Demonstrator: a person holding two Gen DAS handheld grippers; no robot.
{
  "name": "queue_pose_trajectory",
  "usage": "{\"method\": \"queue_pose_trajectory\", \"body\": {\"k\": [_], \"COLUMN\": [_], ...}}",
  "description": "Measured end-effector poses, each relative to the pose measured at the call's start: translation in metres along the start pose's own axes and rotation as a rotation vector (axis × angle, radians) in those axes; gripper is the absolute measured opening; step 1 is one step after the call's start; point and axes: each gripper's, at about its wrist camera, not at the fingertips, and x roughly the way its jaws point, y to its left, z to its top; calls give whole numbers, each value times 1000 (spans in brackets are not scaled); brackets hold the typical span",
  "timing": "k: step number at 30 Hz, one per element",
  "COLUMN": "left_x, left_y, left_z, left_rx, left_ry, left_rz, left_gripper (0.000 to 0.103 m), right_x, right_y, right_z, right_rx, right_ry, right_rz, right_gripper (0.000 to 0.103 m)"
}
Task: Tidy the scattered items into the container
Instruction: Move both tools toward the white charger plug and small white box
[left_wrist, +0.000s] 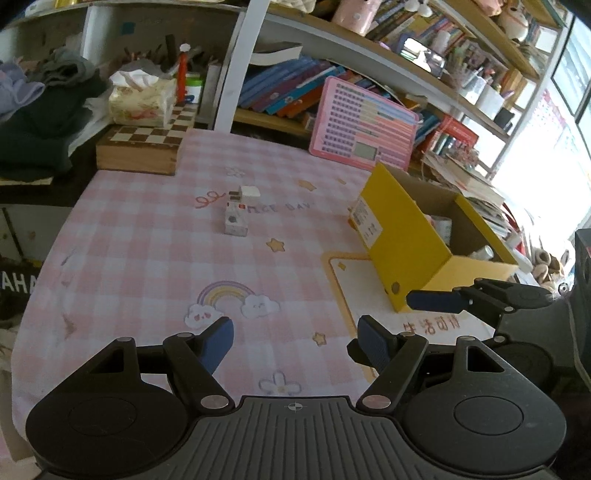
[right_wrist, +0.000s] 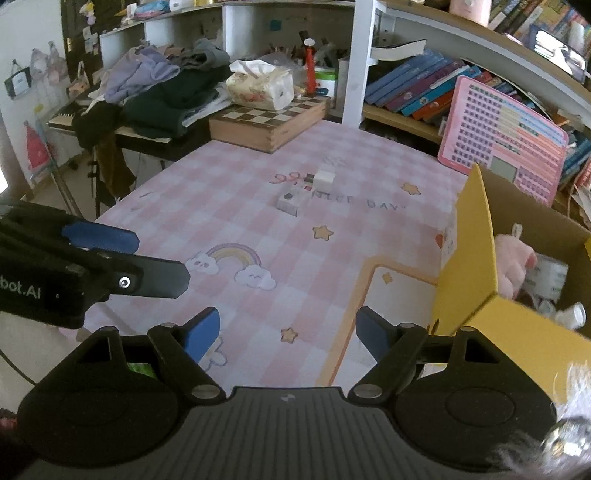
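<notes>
Two small white boxes lie together mid-table on the pink checked cloth: a longer white box (left_wrist: 235, 220) (right_wrist: 290, 201) and a smaller white cube (left_wrist: 249, 192) (right_wrist: 325, 178) just behind it. The yellow cardboard box (left_wrist: 402, 236) (right_wrist: 476, 258) stands open at the right; a pink plush toy (right_wrist: 511, 264) and other items lie inside. My left gripper (left_wrist: 295, 339) is open and empty, low over the near cloth. My right gripper (right_wrist: 288, 332) is open and empty, beside the yellow box's near corner. Each gripper shows in the other's view: the right (left_wrist: 436, 300), the left (right_wrist: 103, 236).
A wooden chessboard box (left_wrist: 142, 146) (right_wrist: 269, 123) sits at the table's far left with a tissue pack (right_wrist: 260, 86) on it. A pink keyboard toy (left_wrist: 364, 123) (right_wrist: 502, 140) leans against bookshelves at the back. Piled clothes (right_wrist: 162, 88) lie far left.
</notes>
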Motion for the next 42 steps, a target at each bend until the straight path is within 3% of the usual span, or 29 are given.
{"method": "queue_pose_trajectory", "body": {"k": [16,27,42], "left_x": [55,96,154], "left_y": [10,19,42], "left_z": [49,86,113], "left_rx": [4,28,36], "left_ry": [12,14,97], "left_rz": [61,91,135], "left_gripper": [76,76,72], "right_x": [59,99,142], "right_y": [-33,-59,-86], "right_z": [43,75,96], "right_rx": [-56,16,56], "right_ry": [-6,-3,56], "right_rz": [45,76,88], "right_gripper": [82,82,84]}}
